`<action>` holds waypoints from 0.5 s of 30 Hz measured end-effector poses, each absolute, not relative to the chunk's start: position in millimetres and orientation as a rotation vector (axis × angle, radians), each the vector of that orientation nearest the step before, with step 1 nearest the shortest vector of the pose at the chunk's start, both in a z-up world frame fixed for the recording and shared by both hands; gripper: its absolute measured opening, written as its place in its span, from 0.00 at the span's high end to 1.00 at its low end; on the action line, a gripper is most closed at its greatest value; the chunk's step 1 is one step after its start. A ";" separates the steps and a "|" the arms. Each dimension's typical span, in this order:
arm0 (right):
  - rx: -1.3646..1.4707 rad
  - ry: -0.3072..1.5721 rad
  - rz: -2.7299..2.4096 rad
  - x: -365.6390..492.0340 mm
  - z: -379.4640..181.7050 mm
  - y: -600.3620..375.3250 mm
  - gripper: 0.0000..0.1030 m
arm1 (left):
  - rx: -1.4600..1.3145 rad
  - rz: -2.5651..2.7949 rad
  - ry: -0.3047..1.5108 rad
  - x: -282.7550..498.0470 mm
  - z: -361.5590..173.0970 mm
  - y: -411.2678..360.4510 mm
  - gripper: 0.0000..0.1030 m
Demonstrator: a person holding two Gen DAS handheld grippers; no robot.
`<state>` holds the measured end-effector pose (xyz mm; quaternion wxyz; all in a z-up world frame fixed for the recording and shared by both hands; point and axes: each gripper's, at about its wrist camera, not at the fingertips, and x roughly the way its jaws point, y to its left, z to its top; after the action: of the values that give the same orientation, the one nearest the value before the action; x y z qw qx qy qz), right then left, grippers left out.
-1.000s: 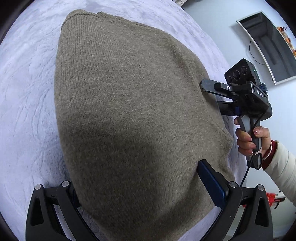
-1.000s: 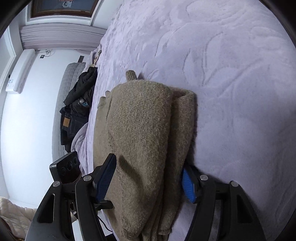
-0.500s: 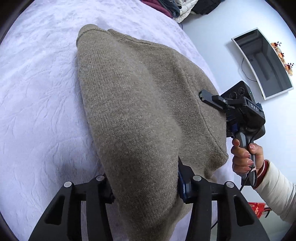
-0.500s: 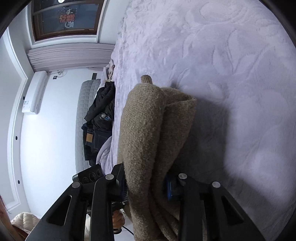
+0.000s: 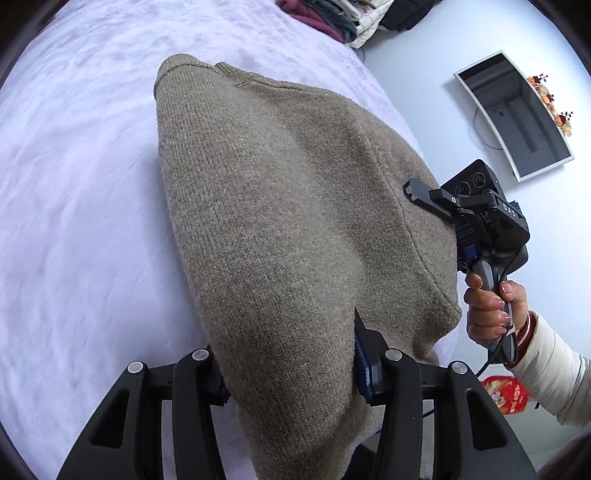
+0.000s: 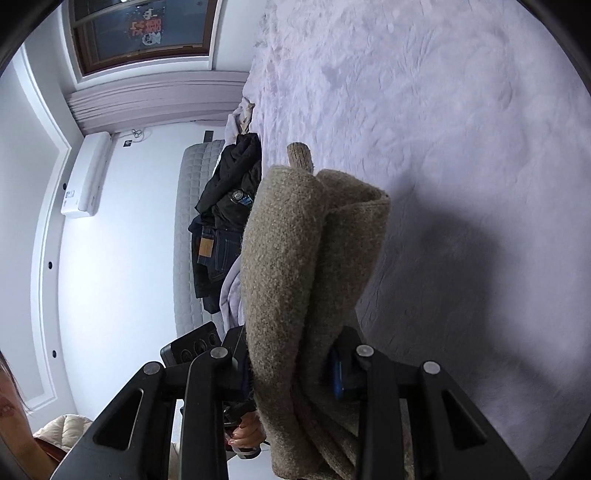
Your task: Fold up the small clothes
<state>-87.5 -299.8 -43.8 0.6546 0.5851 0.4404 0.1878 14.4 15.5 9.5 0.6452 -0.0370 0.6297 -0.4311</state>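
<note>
A tan knit sweater [image 5: 280,206] stretches over the lilac bedspread [image 5: 74,206], its near edge raised off the bed. My left gripper [image 5: 291,365] is shut on a bunch of that edge, its blue pad [image 5: 364,369] pressing the knit. In the left wrist view my right gripper [image 5: 436,206] grips the sweater's right edge, held by a hand [image 5: 487,306]. From the right wrist camera the sweater [image 6: 295,266] hangs in thick folds, and my right gripper [image 6: 291,373] is shut on them, a blue pad [image 6: 338,376] showing at the right. A cuff [image 6: 300,157] sticks out beyond.
The bedspread [image 6: 461,129] spreads wide to the right in the right wrist view. Dark clothes [image 6: 225,206] hang at the bed's padded end [image 6: 188,236]. A pile of clothes [image 5: 343,18] lies at the bed's far corner. A wall shelf [image 5: 517,110] hangs at right.
Both grippers closed on the sweater's near edge and lifted it, pulling it away from the bed. The knit now bunches between the jaws instead of lying flat.
</note>
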 end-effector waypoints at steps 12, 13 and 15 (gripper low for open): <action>1.060 1.232 0.158 -90.6 -82.3 -241.1 0.52 | 0.030 -0.718 1.442 -11.0 -8.1 93.6 0.32; 0.997 1.243 0.117 -92.8 -72.6 -242.2 0.48 | 0.056 -0.691 1.423 -11.2 -2.2 96.3 0.28; 0.907 1.237 0.075 -100.7 -50.9 -240.9 0.48 | 0.093 -0.633 1.381 -11.8 9.3 106.5 0.26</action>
<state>-100.7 -240.9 -50.9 0.7194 0.4101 0.5595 0.0341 -11.8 106.5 9.3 0.7241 0.0422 0.6259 -0.2867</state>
